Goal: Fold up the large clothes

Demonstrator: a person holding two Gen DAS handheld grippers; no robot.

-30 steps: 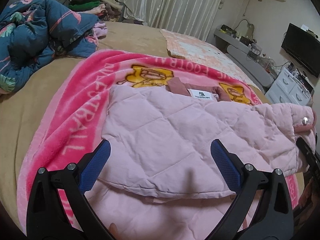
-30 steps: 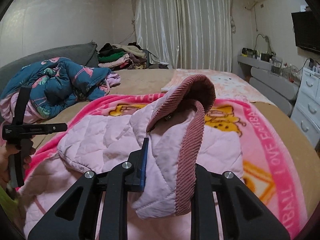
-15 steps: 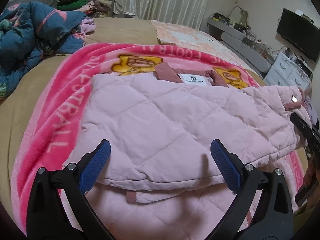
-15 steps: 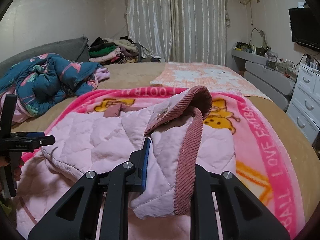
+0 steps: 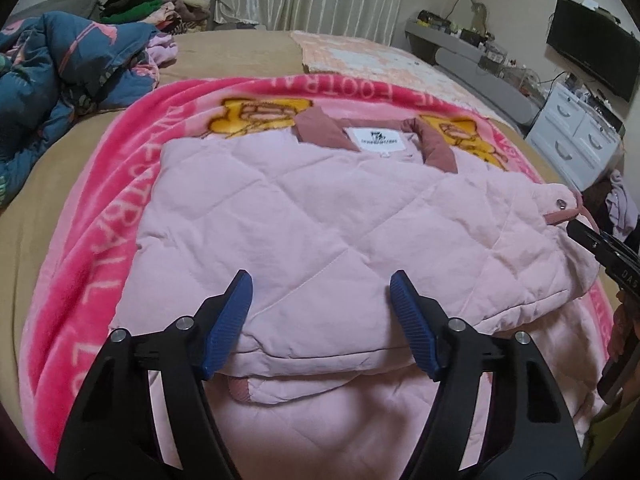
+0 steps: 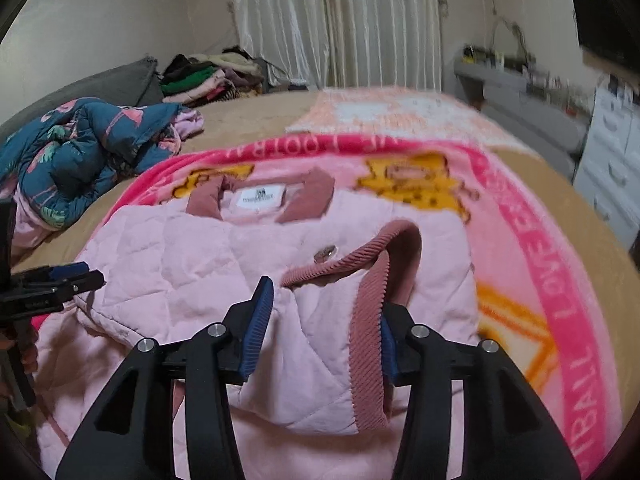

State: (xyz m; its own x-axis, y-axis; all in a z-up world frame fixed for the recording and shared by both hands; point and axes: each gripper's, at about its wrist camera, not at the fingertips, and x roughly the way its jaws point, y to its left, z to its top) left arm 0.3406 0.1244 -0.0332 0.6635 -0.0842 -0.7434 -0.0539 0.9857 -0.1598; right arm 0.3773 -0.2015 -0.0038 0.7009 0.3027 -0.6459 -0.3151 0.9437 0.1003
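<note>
Bedroom bed (image 5: pixel 60 168) carries, left to right, one crumpled blue floral quilt (image 5: pixel 52 76) and one pink quilted jacket (image 5: pixel 320 216) on one pink cartoon blanket (image 5: pixel 100 216); left gripper (image 5: pixel 322 292) hovers fingers apart, while right gripper (image 6: pixel 324 320), fingers apart around the ribbed cuff (image 6: pixel 368 344), could drag the sleeve askew.

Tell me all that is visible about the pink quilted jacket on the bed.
The pink quilted jacket is pale pink, padded, stitched in diamonds, with a darker ribbed collar and a white label. It lies folded on a pink cartoon blanket, collar away from the cameras. One sleeve, with a ribbed cuff and a metal snap, lies across the body between the jaws of the right gripper, which are open. The left gripper hovers open over the near edge.
</note>
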